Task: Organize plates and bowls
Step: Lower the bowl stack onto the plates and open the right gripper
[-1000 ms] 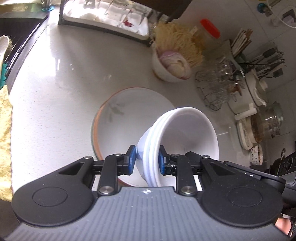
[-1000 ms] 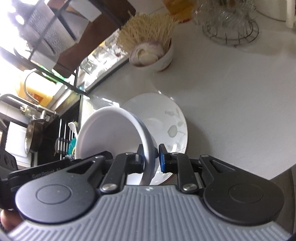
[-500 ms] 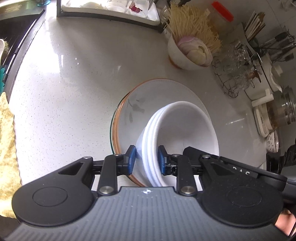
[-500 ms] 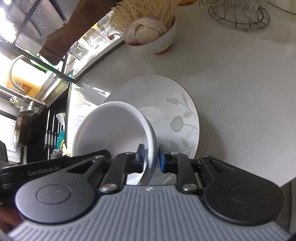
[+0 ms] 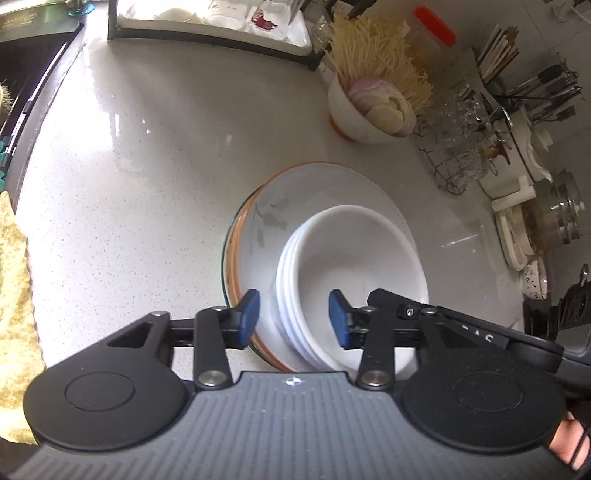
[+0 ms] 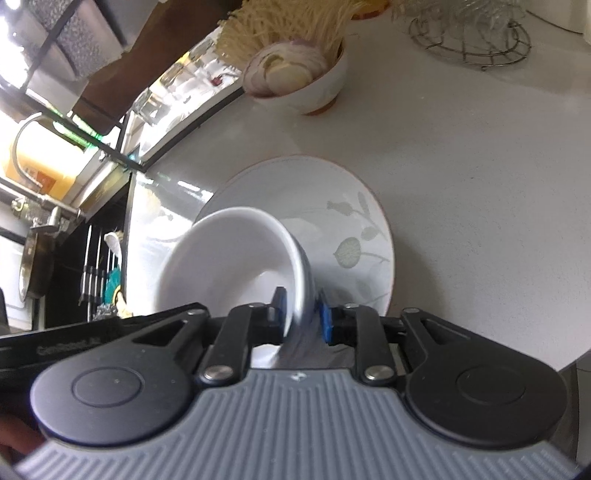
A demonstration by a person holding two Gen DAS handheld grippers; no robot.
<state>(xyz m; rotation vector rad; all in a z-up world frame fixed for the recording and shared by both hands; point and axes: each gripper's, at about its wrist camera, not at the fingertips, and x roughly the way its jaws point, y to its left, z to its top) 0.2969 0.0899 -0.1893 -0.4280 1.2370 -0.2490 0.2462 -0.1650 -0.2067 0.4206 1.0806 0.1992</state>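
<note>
A stack of white bowls (image 5: 351,273) rests on a leaf-patterned plate with an orange rim (image 5: 266,221) on the pale counter. My left gripper (image 5: 293,319) is open, its blue pads apart on either side of the stack's near rim without touching. In the right wrist view the same bowls (image 6: 229,266) sit on the plate (image 6: 354,229). My right gripper (image 6: 301,314) is shut on the bowl rim, one pad inside and one outside.
A bowl of sliced onion and noodles (image 5: 373,107) stands behind the plate. A wire rack of glasses (image 5: 458,147), jars and utensils crowd the right. A dish tray (image 5: 207,22) sits at the back, the dark sink (image 6: 74,266) at the left, a yellow cloth (image 5: 14,295) nearby.
The bowl stack came down from a tilted hold onto the plate. My left gripper opened and let go of the rim. My right gripper stayed shut on it.
</note>
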